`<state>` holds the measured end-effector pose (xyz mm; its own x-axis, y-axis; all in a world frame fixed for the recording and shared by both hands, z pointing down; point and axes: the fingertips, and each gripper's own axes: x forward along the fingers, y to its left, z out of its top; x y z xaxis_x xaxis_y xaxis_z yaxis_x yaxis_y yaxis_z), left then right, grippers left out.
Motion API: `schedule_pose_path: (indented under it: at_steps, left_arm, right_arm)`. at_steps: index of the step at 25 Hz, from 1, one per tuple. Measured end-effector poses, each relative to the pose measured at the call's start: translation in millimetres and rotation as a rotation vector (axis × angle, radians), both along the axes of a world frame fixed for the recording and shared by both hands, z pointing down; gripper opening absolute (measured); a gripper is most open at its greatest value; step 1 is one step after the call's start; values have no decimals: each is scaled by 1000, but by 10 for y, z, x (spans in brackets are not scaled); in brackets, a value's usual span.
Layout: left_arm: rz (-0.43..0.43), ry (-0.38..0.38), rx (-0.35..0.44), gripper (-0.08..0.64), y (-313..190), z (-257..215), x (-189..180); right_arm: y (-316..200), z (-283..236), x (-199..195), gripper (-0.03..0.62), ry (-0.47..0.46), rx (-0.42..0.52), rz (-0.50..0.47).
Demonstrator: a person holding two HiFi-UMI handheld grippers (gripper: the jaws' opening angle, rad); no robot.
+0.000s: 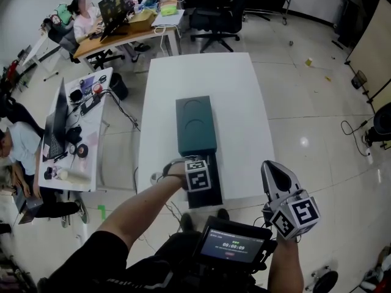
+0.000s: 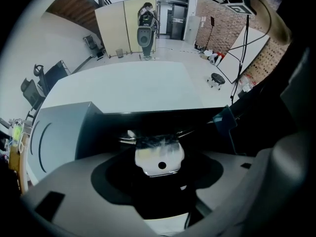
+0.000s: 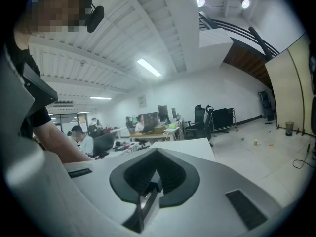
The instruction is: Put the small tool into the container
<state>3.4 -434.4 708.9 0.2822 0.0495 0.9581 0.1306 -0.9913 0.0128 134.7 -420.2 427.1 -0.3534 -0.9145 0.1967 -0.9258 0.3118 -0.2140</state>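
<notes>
A dark green container [image 1: 197, 127] lies lengthwise on the white table [image 1: 244, 102], and its black open section [image 1: 212, 195] reaches the near edge. My left gripper [image 1: 206, 185] hovers over that black section, shut on a small shiny metal tool [image 2: 159, 156] with a round hole in it. In the left gripper view the left gripper [image 2: 159, 169] holds the tool above the black interior [image 2: 148, 125], with the green container [image 2: 54, 132] to the left. My right gripper [image 1: 276, 173] is off the table's near right corner, pointing upward. In its own view the right gripper [image 3: 148, 191] is shut and holds nothing.
A cluttered desk [image 1: 82, 127] with a laptop and a seated person stands to the left. Another desk [image 1: 131, 26] and office chairs [image 1: 214, 11] are at the back. A small screen device [image 1: 232, 246] hangs at my chest. Cables lie on the floor at right [image 1: 357, 133].
</notes>
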Motion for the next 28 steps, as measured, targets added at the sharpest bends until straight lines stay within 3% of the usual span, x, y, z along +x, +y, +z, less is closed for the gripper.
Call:
schedule_pose_path:
  at_steps: [7, 12, 16, 19, 22, 25, 28]
  left_arm:
    - [54, 7, 43, 345, 92, -138, -27]
    - [-51, 126, 34, 370, 80, -534, -60]
    - [-272, 387, 56, 360, -52, -1203, -141]
    - [-335, 570, 72, 313, 30, -1741, -203]
    - [-451, 724, 167, 187, 63, -2258, -350]
    - [-557, 894, 167, 44, 209, -2710, -438]
    - [-647, 1057, 150, 29, 332, -3103, -587]
  right_arm:
    - [21, -154, 31, -5, 3, 14, -9]
    - [23, -304, 15, -5, 3, 40, -21]
    - [37, -432, -7, -5, 1, 60, -38]
    - [52, -535, -21, -5, -8, 82, -55]
    - [100, -687, -76, -5, -23, 103, -81]
    - [205, -863, -85, -5, -16, 129, -108]
    - [201, -932, -130, -5, -27, 162, -137]
